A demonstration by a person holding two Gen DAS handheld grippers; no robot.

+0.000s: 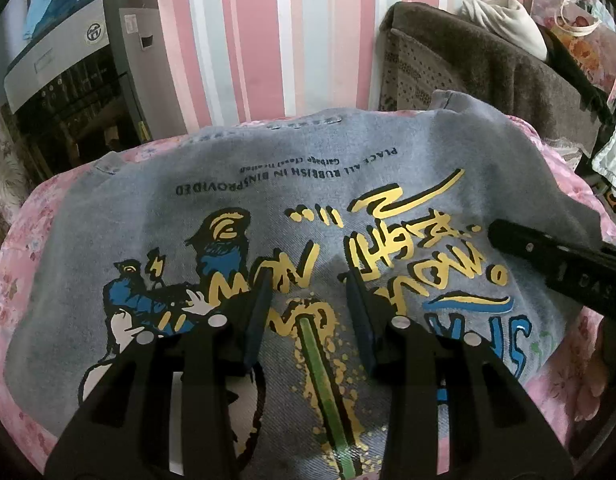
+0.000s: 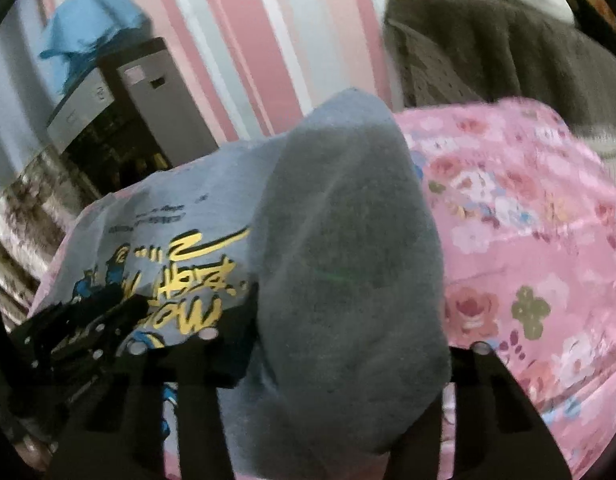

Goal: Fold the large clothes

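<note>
A grey printed T-shirt [image 1: 315, 168] with yellow and blue graphics lies spread on a pink floral bedspread [image 1: 24, 264]. My left gripper [image 1: 308, 292] hovers just above the print, jaws apart and empty. My right gripper [image 1: 547, 256] enters the left wrist view from the right, over the shirt's right side. In the right wrist view a grey fold of the shirt [image 2: 347, 264] rises up between my right gripper's jaws and hides the fingertips; the gripper seems shut on it. The left gripper [image 2: 88, 328] shows at the lower left there.
A pink striped wall [image 1: 248, 40] stands behind the bed. A grey appliance [image 1: 80, 76] with blue cloth on top stands at the back left. A brown blanket [image 1: 487, 72] with clothes piled on it lies at the back right.
</note>
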